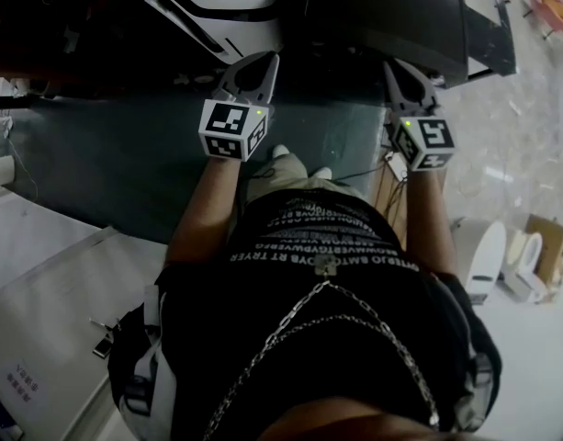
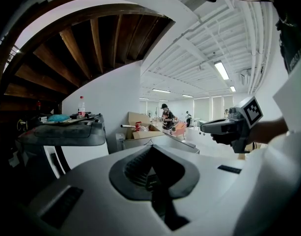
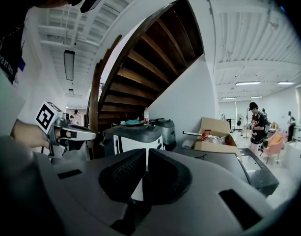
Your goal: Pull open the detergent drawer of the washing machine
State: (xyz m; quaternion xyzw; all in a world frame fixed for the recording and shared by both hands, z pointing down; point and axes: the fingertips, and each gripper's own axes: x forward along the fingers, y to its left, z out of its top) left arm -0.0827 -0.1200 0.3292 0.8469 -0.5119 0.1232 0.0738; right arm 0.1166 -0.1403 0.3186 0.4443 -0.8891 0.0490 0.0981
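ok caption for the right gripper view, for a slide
Right gripper, jaws together and empty, faces the washing machine by the stairs, left gripper alongside

White-fronted, grey-topped washing machine (image 3: 138, 134) beneath the wooden stairs (drawer state unclear)

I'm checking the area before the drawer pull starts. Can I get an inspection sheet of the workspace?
surface: dark floor in front of the machine.
job's things: washing machine, white with a dark top; its detergent drawer cannot be made out.
clutter: bottle and small items on the machine's top; open cardboard box beside it.
grippers: left gripper shut, empty; right gripper all but shut, empty; both apart from the machine.
cables: what looks like a thin lead on the floor.
surroundings: wooden staircase overhead; a person standing far behind.
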